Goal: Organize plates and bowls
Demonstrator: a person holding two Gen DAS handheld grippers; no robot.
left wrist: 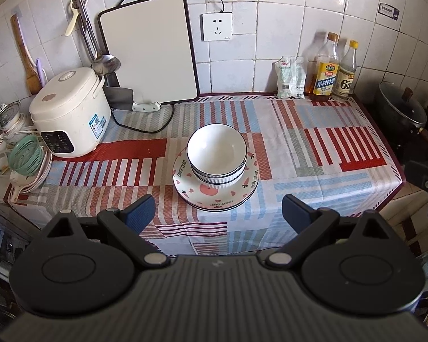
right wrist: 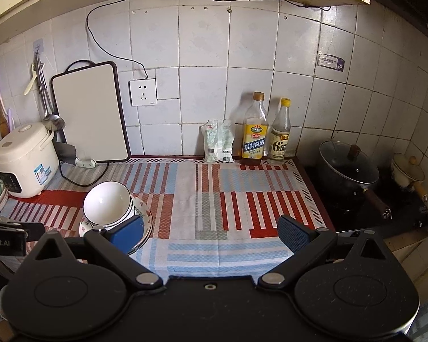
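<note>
Two white ribbed ceramic bowls (left wrist: 217, 156) sit nested on the bear-printed round plates (left wrist: 215, 195). Both the left gripper (left wrist: 217, 213) and right gripper (right wrist: 211, 232) hang released, empty. Any lift should probably pinch the top bowl's rim squarely.

I see a rice cooker (left wrist: 71, 111) far left, a cutting board (left wrist: 148, 48) leaning on the tiled wall, two bottles (left wrist: 336, 68) far right — and a lidded pot (right wrist: 348, 165) beyond the striped cloth (left wrist: 314, 131).
</note>
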